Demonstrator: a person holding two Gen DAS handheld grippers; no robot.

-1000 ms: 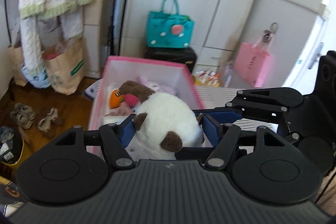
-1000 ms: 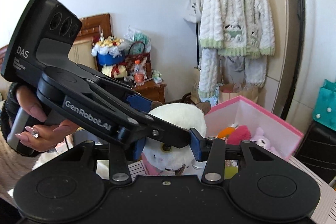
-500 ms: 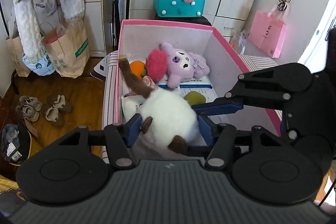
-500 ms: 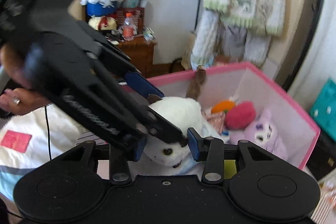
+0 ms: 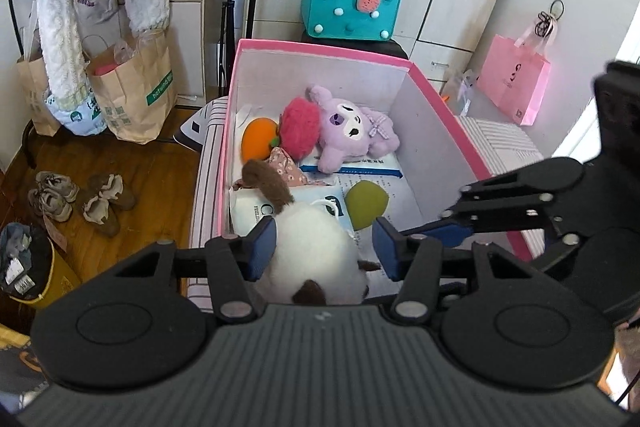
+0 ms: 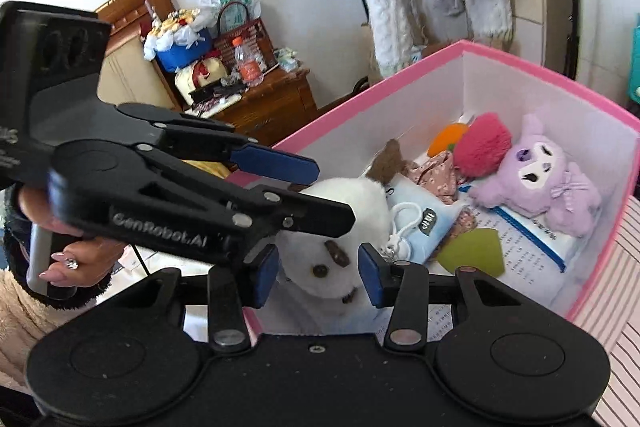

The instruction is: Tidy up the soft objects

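Task progress: my white plush cat with brown ears and tail is low in the near end of the pink-rimmed cardboard box, at the bottom centre of both wrist views, but I judge it not yet let go.
Already stowed: a purple plush bunny with a bow, a fuzzy red ball, an orange plush fruit and a green plush piece lie further up the frame, with a floral cloth and pale blue packets beneath.
Left to do: release the cat and lift both tools clear; I see no other loose soft toy outside the box in these views, so I cannot tell if more waits.
Left gripper: its jaws have just been closing, and the cat's white back sits between the blue pads; the left-hand pad presses into the fur, while a gap shows at the right-hand one. Partly open, touching more than clamping, by my reading.
Right gripper: its jaws have just opened a little; the cat's face is between the pads, with fur meeting the left-hand pad and a small gap at the other.
My hand: lower left of the right view, wrapped on the left tool's handle.
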